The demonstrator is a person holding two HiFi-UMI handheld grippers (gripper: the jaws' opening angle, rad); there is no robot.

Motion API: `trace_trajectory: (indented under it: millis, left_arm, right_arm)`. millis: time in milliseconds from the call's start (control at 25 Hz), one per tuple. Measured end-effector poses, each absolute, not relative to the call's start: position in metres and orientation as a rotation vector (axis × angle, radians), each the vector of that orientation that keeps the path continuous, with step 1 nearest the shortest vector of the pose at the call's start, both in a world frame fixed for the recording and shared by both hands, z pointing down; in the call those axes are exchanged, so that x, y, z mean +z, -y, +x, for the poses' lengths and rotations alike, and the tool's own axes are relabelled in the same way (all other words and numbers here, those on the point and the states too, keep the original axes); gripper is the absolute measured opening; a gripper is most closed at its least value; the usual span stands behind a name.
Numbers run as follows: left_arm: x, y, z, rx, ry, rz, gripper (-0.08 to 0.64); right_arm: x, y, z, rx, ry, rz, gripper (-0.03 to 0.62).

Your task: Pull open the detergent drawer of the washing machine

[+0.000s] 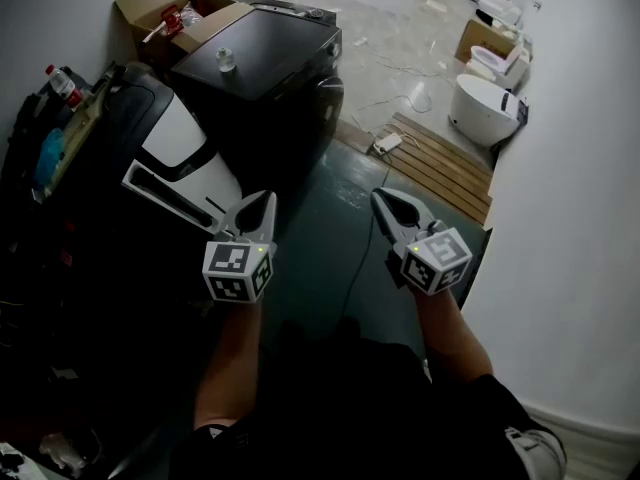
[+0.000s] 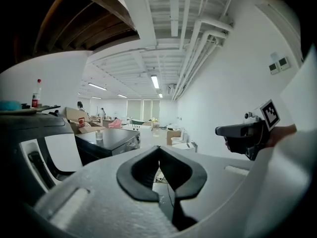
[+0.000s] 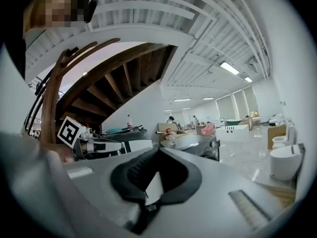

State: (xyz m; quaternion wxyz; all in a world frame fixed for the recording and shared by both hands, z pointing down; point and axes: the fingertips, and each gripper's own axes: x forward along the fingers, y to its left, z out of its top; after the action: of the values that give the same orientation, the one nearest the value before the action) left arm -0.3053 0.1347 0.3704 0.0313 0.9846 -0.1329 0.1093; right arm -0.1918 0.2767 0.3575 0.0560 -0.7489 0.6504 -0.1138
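Observation:
A black washing machine [image 1: 262,43] stands at the upper middle of the head view, and I cannot make out its detergent drawer. Closer at the left is a black appliance with a white panel [image 1: 176,134] and a long white slotted strip [image 1: 160,190]. My left gripper [image 1: 266,199] hovers over the dark floor just right of that strip, shut and empty. My right gripper [image 1: 381,196] is level with it, a short way to the right, also shut and empty. The left gripper view shows its own closed tips [image 2: 159,148] and the right gripper [image 2: 221,131]. The right gripper view looks over its closed tips [image 3: 158,149].
An open cardboard box [image 1: 168,10] sits behind the washing machine, with a small glass [image 1: 226,60] on the lid. A bottle [image 1: 61,82] stands on clutter at the left. A wooden pallet [image 1: 442,165], white toilets [image 1: 486,108] and a floor cable [image 1: 358,258] lie right, beside a white wall.

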Motion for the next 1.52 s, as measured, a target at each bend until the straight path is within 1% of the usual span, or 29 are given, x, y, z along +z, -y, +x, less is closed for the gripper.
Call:
trace_trajectory:
  millis: [440, 480, 840, 1160, 1520]
  left_arm:
    - [0.373, -0.179, -0.275, 0.372, 0.418, 3.043, 0.011]
    - [0.373, -0.182, -0.273, 0.373, 0.418, 3.046, 0.011]
    - [0.385, -0.184, -0.250, 0.388, 0.403, 3.043, 0.011]
    - [0.400, -0.140, -0.226, 0.385, 0.401, 3.018, 0.011]
    - [0.415, -0.033, -0.184, 0.395, 0.415, 2.994, 0.011]
  right_arm:
    - [0.384, -0.327, -0.160, -0.407, -1.979, -2.248, 0.008]
    - [0.386, -0.328, -0.158, -0.409, -1.983, -2.247, 0.018]
    - [0.395, -0.332, -0.141, -0.414, -2.003, -2.254, 0.018]
    - [0.403, -0.293, -0.115, -0.474, -1.964, -2.277, 0.018]
    - [0.423, -0.187, -0.073, -0.519, -2.015, -2.288, 0.018]
